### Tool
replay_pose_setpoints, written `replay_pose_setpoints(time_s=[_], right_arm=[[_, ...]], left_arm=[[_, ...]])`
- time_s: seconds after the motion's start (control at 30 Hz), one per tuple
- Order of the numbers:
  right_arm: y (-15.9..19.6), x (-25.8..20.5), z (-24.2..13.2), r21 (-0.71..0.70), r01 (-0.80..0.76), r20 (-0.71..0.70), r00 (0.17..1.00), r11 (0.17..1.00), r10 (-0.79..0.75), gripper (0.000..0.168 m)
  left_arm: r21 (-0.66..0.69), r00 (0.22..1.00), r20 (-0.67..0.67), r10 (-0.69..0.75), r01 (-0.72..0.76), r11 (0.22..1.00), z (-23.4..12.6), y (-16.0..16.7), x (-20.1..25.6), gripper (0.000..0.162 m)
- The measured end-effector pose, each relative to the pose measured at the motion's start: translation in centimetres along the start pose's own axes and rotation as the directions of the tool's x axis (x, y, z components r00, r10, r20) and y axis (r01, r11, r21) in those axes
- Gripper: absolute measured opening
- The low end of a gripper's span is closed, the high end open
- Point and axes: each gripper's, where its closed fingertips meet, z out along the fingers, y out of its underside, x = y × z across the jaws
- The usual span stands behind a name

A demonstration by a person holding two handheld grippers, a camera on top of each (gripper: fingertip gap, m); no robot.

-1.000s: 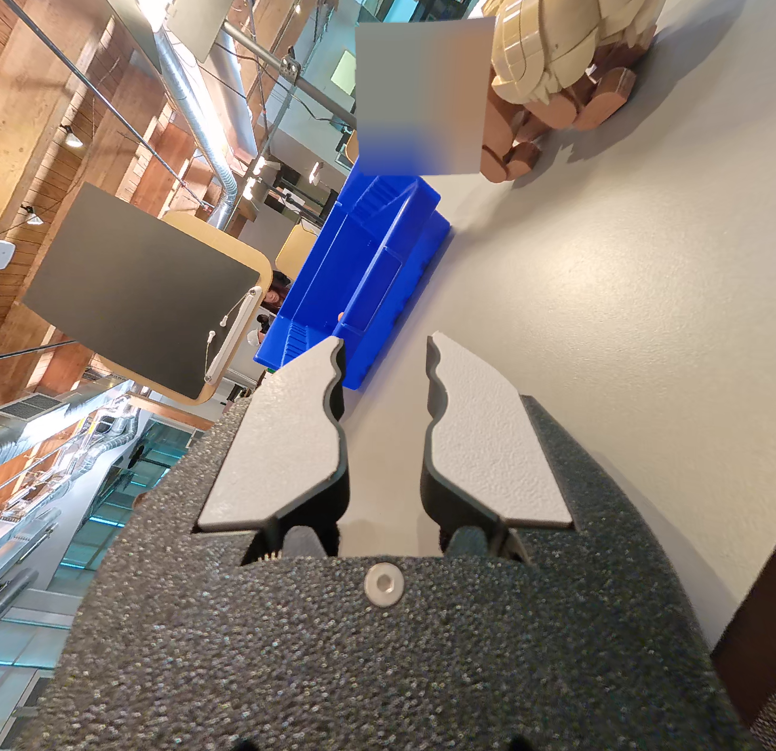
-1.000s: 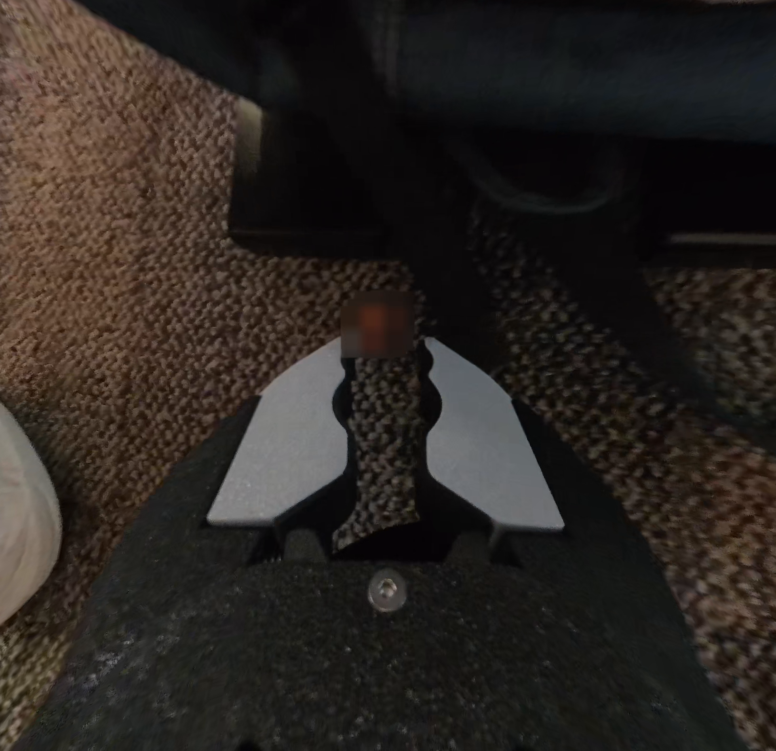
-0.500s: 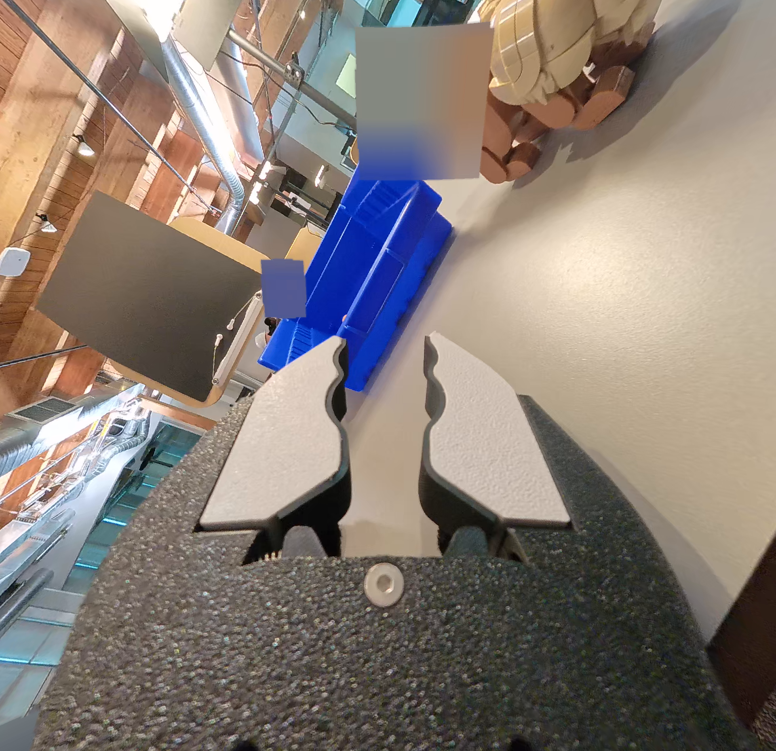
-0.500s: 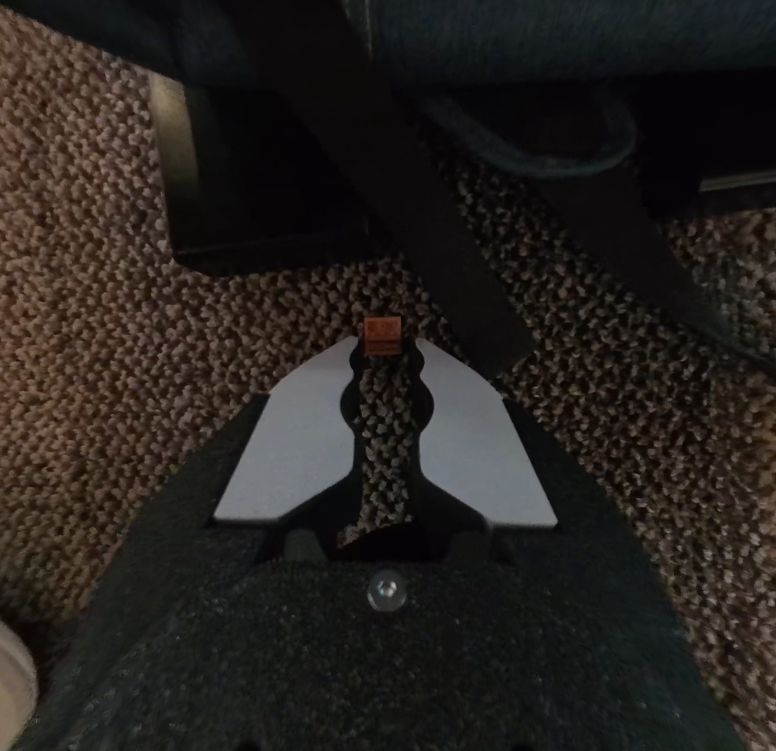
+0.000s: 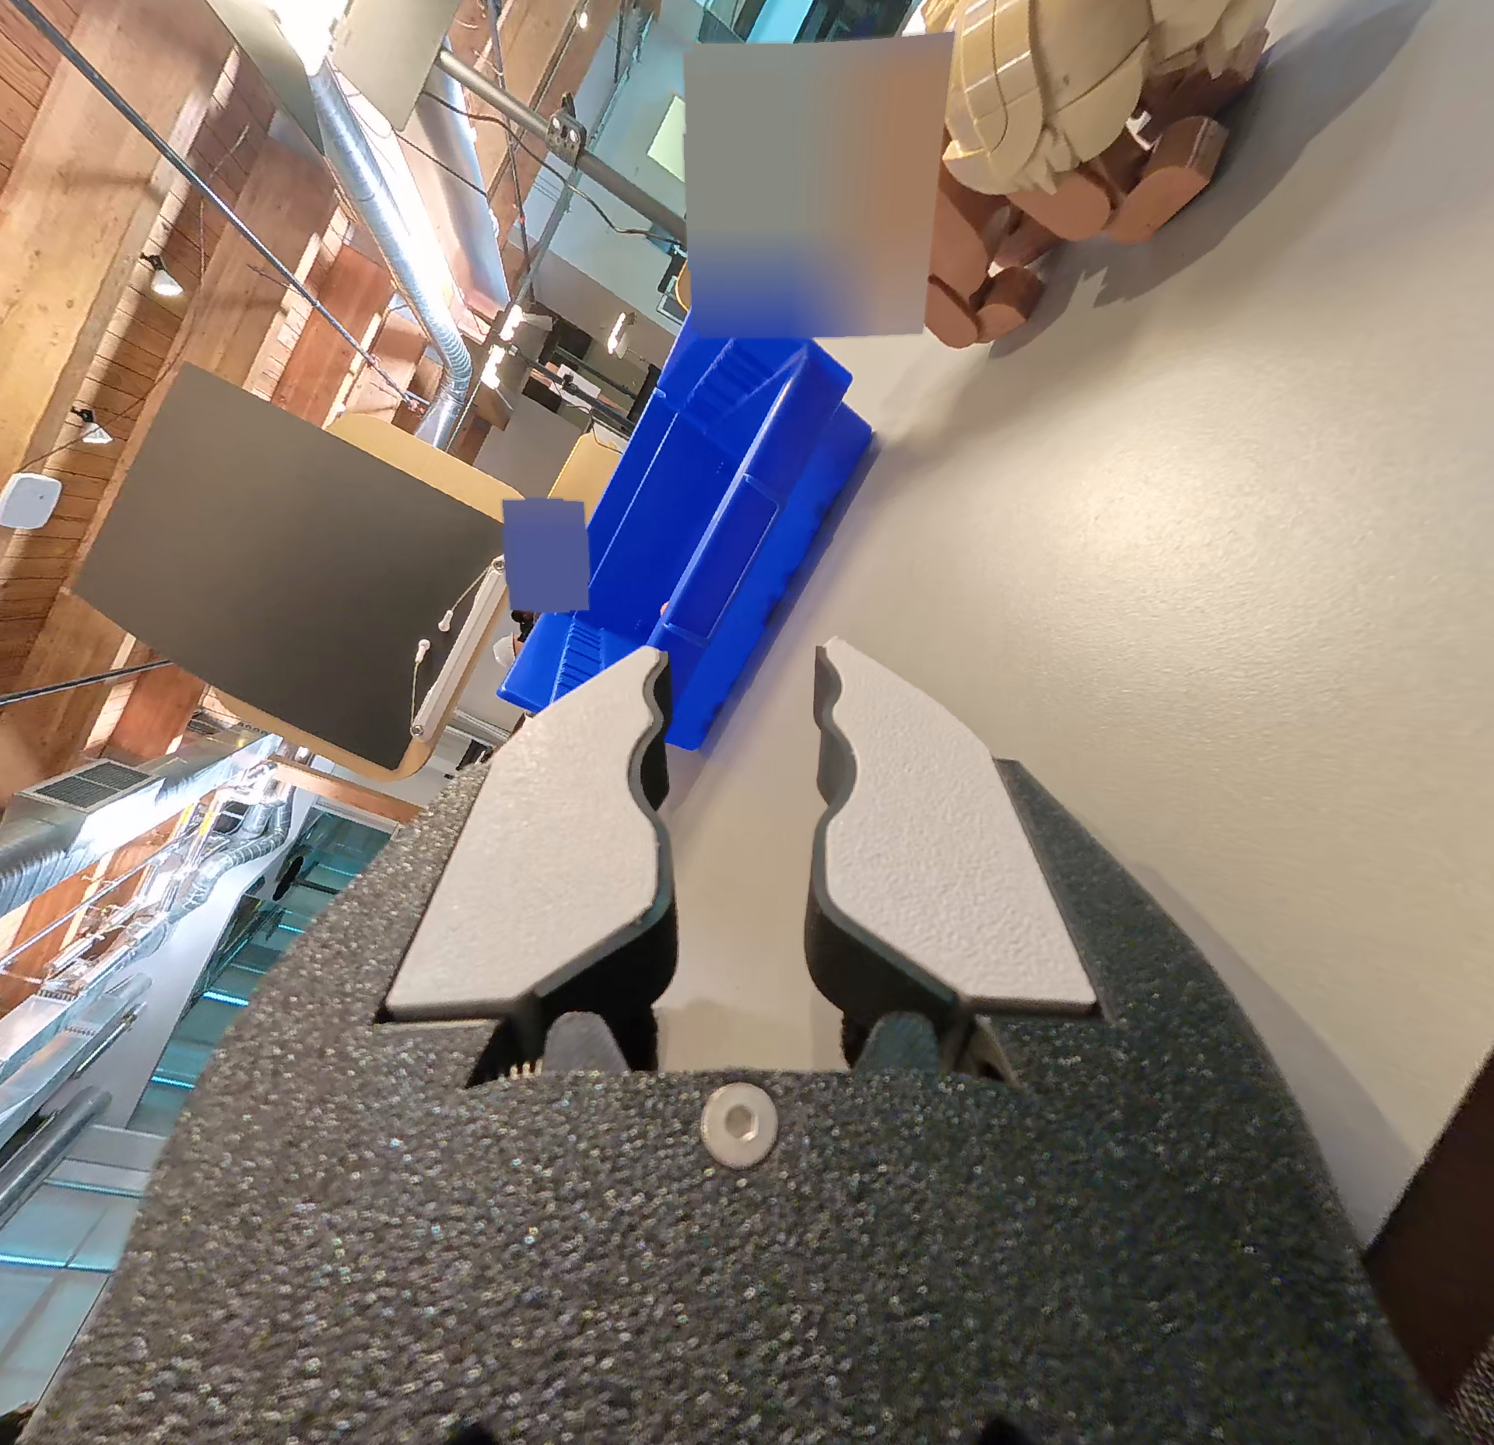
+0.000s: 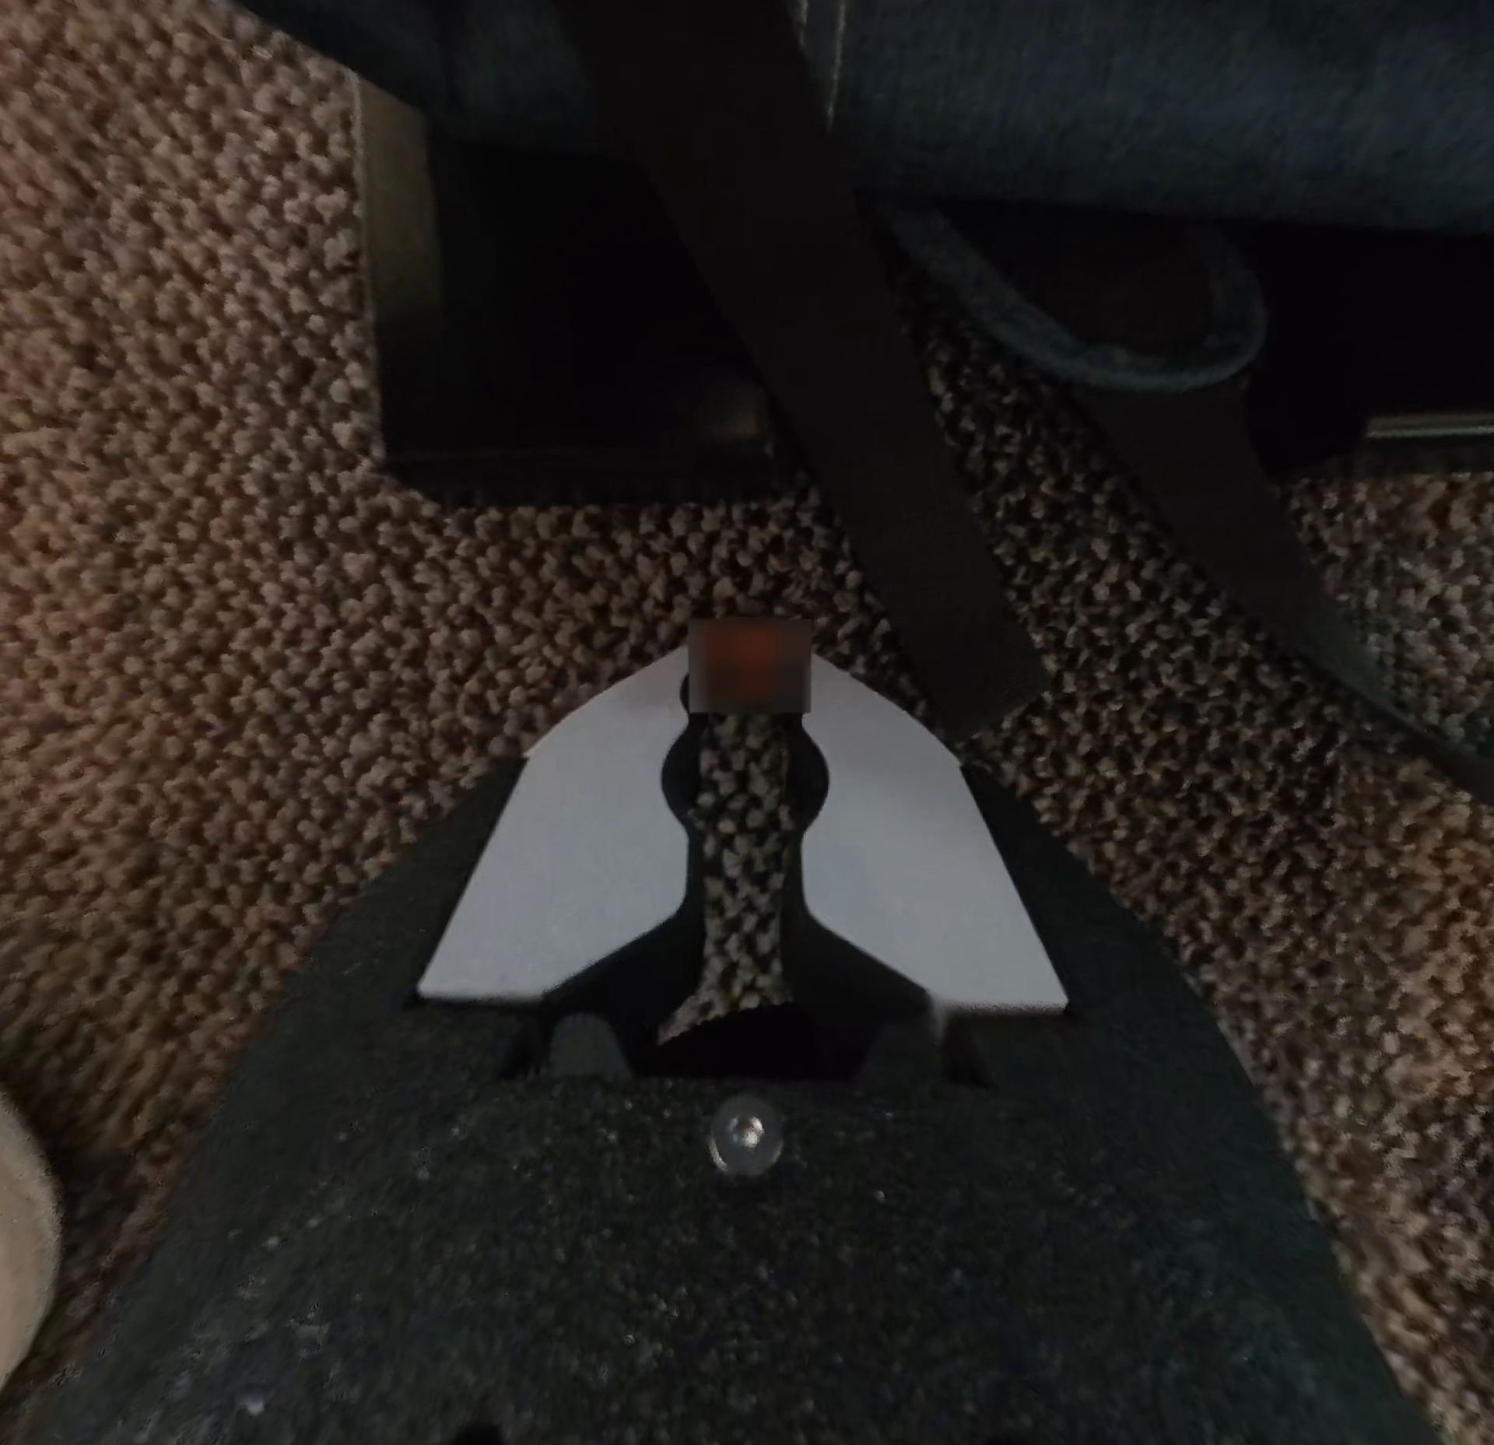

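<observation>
A blue bin (image 5: 711, 533), contents hidden, lies on the grey worktop (image 5: 1132, 598) before the released left gripper (image 5: 740, 666); only the right gripper (image 6: 748, 670) view shows carpet (image 6: 202, 517), its tips pinching a small orange block (image 6: 748, 662)

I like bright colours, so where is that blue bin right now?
In the left wrist view, the blue bin lies on the grey table, just beyond the left tool, near a wooden block model.
</observation>
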Motion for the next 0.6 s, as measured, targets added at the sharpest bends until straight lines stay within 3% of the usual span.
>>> replay_pose_setpoints(time_s=[0.03, 0.13, 0.2, 0.27, 0.3, 0.37, 0.43, 0.47, 0.6], right_arm=[[0.0, -0.4, -0.4, 0.019, -0.017, 0.021, 1.0, 1.0, 0.017, 0.016], [0.8, -1.9, -2.7, 0.084, -0.145, 0.114, 0.984, 0.986, 0.135, 0.015], [1.4, -3.7, -5.2, 0.124, -0.306, 0.251, 0.93, 0.944, 0.268, 0.015], [1.2, -5.8, -8.6, 0.145, -0.522, 0.465, 0.786, 0.84, 0.408, 0.015], [0.8, -6.5, -10.6, 0.132, -0.643, 0.576, 0.669, 0.755, 0.469, 0.015], [-0.4, -6.8, -15.3, 0.048, -0.853, 0.772, 0.362, 0.52, 0.523, 0.015], [-1.4, -6.0, -19.8, -0.061, -0.947, 0.882, 0.097, 0.316, 0.461, 0.015], [-1.6, -5.7, -21.9, -0.087, -0.957, 0.906, 0.04, 0.278, 0.421, 0.015], [-3.4, -5.3, -29.7, -0.079, -0.949, 0.954, 0.016, 0.304, 0.298, 0.015]], left_arm=[[0.001, 1.0, -0.002, -0.001, 0.001, 1.0, 0.0, 0.0, 0.0, 0.033], [-0.003, 1.0, -0.004, 0.0, 0.0, 1.0, 0.1, 0.0, 0.0, 0.033], [-0.004, 1.0, -0.004, -0.001, 0.001, 1.0, 0.1, 0.1, 0.0, 0.033], [-0.003, 1.0, -0.004, -0.003, 0.003, 1.0, 0.1, 0.0, 0.0, 0.033], [-0.005, 1.0, -0.004, -0.002, 0.002, 1.0, 0.1, 0.1, 0.0, 0.033], [-0.002, 1.0, -0.004, -0.014, 0.014, 1.0, 0.2, -0.1, 0.0, 0.034], [0.049, 0.999, -0.032, -0.031, 0.033, 0.998, 0.2, -1.7, 0.8, 0.034], [0.059, 0.999, -0.034, -0.018, 0.02, 0.998, 0.4, -2.4, 1.3, 0.034], [0.018, 0.999, -0.021, -0.032, 0.033, 0.999, 1.1, -2.5, 1.4, 0.034]])
